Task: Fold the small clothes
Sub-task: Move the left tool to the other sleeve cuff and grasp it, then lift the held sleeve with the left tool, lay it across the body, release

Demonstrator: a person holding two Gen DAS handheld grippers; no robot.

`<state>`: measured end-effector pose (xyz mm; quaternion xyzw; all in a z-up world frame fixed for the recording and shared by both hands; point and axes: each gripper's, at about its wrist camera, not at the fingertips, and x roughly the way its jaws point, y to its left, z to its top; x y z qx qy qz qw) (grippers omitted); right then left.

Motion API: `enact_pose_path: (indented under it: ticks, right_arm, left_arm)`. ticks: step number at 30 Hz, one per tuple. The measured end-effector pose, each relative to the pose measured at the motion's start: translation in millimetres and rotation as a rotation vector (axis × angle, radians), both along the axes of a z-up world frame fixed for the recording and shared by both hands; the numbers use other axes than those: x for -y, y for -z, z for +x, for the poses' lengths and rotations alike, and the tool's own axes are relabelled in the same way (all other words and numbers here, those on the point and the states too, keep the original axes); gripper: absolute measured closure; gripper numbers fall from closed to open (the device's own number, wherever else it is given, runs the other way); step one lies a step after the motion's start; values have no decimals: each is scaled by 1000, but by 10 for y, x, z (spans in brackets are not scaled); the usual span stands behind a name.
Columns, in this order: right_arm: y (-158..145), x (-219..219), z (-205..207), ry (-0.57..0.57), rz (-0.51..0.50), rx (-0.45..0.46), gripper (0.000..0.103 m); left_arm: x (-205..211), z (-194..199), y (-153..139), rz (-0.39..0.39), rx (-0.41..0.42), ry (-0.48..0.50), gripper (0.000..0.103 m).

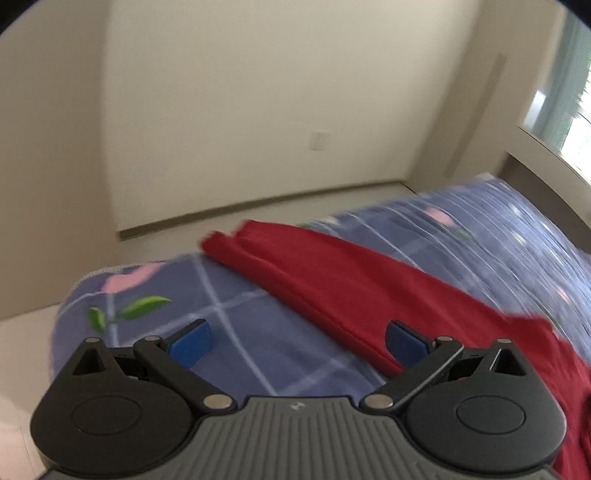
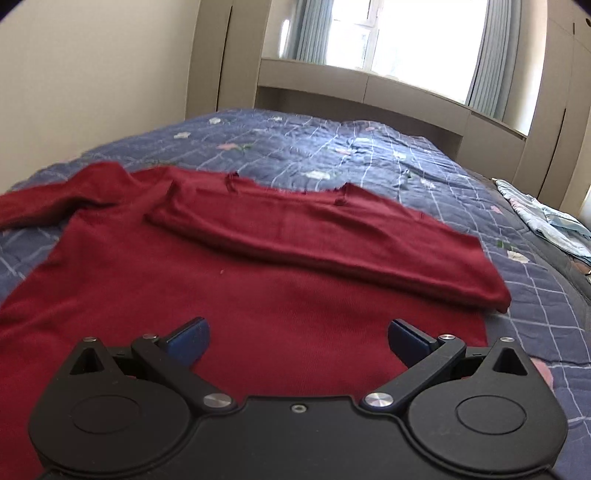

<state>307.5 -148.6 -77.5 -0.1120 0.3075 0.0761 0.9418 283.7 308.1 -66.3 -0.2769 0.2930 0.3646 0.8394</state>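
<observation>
A dark red long-sleeved top (image 2: 229, 280) lies spread on a bed with a blue checked floral quilt (image 2: 332, 155). One sleeve (image 2: 332, 240) is folded across the body toward the right. The other sleeve (image 2: 55, 199) stretches out to the left. In the left wrist view that sleeve (image 1: 314, 273) runs diagonally over the quilt corner (image 1: 155, 295). My left gripper (image 1: 297, 341) is open and empty above the quilt, its right fingertip by the sleeve's edge. My right gripper (image 2: 298, 339) is open and empty just above the top's lower body.
A pale blue garment (image 2: 546, 221) lies at the bed's right edge. A beige headboard shelf (image 2: 362, 96) and a window (image 2: 406, 33) stand behind the bed. A bare wall (image 1: 240, 110) and pale floor (image 1: 177, 236) lie beyond the bed's corner.
</observation>
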Motion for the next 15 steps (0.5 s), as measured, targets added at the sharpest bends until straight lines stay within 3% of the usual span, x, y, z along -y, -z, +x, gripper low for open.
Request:
enact_pose_path:
  ticks: [7,9,12,15]
  right_arm:
    - [68,-21,-4,-6,-12,-3,1]
    - [72,-4,0,-5,-2,-6,1]
    - [70,27,18,-4,17,-16,1]
    - [71,39,25,-4,27,-20,1]
  left_arm:
    - [-324,-76,16,-60,71,-140,1]
    - [-439,-95,28,-88,86,-196,5]
    - [-530,-100,50,-120,102,-263,24]
    - [-607,-107,62,-123,102,-297,54]
